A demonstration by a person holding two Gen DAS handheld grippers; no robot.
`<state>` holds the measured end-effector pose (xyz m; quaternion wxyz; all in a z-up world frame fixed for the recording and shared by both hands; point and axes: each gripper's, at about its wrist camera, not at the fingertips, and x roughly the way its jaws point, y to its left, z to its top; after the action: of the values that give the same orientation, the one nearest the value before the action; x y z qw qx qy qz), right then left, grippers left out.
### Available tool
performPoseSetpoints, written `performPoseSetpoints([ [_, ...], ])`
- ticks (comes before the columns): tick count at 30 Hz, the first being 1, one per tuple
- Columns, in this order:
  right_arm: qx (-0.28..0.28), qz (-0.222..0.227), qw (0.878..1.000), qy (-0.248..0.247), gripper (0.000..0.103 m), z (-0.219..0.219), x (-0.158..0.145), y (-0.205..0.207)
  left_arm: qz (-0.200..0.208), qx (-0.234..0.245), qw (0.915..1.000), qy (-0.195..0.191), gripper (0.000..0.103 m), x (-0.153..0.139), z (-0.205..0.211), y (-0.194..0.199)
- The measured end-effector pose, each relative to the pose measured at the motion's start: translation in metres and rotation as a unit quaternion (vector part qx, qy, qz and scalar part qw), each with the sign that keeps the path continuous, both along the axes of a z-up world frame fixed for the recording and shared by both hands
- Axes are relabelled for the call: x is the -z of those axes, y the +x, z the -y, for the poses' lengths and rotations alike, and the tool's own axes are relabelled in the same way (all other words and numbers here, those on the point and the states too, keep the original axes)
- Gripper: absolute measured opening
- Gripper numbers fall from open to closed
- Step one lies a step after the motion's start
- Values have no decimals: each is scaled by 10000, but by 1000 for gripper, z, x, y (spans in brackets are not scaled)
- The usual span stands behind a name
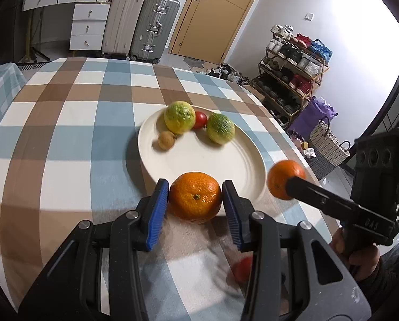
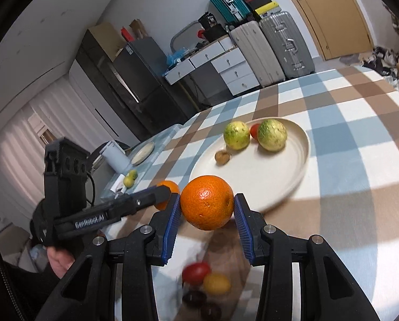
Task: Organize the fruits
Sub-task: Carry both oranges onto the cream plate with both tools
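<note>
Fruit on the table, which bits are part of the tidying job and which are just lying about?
Part of the job:
- orange in the left gripper
- orange in the right gripper
- plate with two green fruits and a small tomato
- loose tomato on the cloth

Lying about:
- suitcases
- shoe rack
- drawers

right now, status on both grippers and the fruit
Left gripper shut on an orange. Right gripper shut on another orange. Plate ahead holds two green fruits, a tomato and a small brown fruit; near half bare, nothing in the way.
</note>
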<state>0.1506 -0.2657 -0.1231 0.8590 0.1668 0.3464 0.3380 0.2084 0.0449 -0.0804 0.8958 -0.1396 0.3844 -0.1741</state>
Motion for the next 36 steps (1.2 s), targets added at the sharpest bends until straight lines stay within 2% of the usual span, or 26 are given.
performPoseSetpoints([
  [9, -103, -268, 9994, -203, 41, -17, 1, 68, -163, 131, 9998, -35, 38, 17, 11, 60],
  [17, -155, -608, 9971, -425, 41, -33, 12, 116, -226, 143, 9996, 1, 38, 29, 17, 89],
  [24, -167, -756, 9957, -508, 41, -40, 22, 130, -239, 177, 9995, 88, 39, 35, 23, 101],
  [27, -72, -692, 9952, -690, 41, -41, 24, 128, -245, 157, 9995, 95, 39, 38, 23, 103],
  [36, -41, -712, 9947, -741, 42, -48, 25, 135, -130, 144, 9997, 127, 39, 37, 26, 106],
])
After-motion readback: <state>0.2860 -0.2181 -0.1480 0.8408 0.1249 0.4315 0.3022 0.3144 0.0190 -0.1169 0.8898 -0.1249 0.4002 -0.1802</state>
